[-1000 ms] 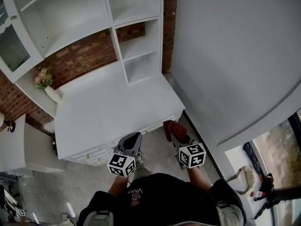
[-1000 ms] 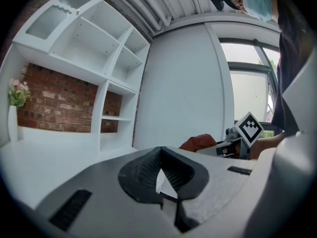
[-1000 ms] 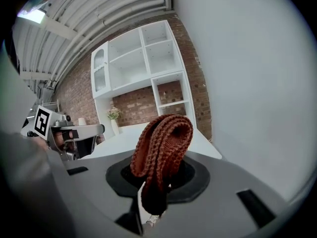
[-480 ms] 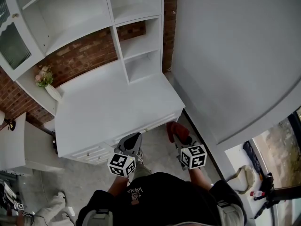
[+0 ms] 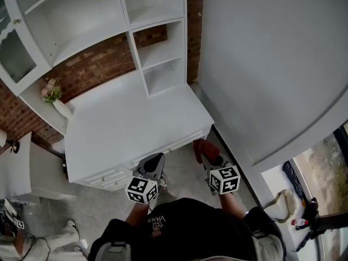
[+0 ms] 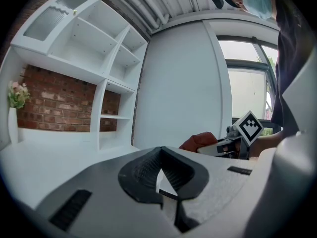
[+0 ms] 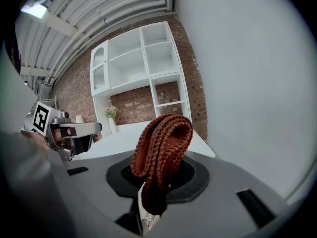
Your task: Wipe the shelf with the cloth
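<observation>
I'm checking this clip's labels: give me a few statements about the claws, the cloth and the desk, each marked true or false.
1. The right claw is shut on a reddish-brown knitted cloth. True.
2. The cloth is pressed flat on the desk. False: it is held in the air in front of the desk, over the floor.
3. The left claw grips a spray bottle. False: it is shut with nothing in it.
4. A vase with flowers stands at the desk's left side by the brick wall. True.
</observation>
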Demonstrator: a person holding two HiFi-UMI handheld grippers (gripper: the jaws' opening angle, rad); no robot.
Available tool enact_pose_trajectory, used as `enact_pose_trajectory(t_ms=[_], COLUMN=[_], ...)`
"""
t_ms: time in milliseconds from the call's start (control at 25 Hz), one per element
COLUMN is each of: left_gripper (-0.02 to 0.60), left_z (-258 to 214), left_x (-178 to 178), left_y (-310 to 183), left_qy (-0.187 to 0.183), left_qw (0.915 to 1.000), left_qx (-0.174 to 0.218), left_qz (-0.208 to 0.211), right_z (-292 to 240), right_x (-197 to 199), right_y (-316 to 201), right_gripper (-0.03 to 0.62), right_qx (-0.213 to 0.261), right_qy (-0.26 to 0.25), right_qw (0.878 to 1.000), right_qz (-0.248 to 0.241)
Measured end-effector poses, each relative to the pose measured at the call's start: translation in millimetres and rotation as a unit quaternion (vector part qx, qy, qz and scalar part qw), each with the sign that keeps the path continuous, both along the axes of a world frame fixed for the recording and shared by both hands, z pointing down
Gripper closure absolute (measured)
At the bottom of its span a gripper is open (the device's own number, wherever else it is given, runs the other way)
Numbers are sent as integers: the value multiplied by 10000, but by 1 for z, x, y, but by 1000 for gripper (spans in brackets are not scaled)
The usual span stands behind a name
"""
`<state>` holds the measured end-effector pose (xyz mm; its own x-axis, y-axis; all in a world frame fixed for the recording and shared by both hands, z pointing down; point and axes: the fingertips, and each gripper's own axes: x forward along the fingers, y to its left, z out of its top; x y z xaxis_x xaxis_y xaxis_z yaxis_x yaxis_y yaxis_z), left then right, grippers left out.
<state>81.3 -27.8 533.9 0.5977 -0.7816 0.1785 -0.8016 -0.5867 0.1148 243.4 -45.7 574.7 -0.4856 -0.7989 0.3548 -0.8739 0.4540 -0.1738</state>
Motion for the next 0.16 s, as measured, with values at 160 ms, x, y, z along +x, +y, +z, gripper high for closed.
enact_pose_trajectory(t_ms=[160], left_gripper=[575], left_z=[-1], left_x=[2], left_y=[2], left_qy=[-9], left_qw=[10000], left_qx=[18], left_qz=[13], right_z=[-2], right_x=[0], right_y=[1], right_gripper=[507], right_qx=[13], right_qy=[-16], right_qw=[10000], right_qz=[-11])
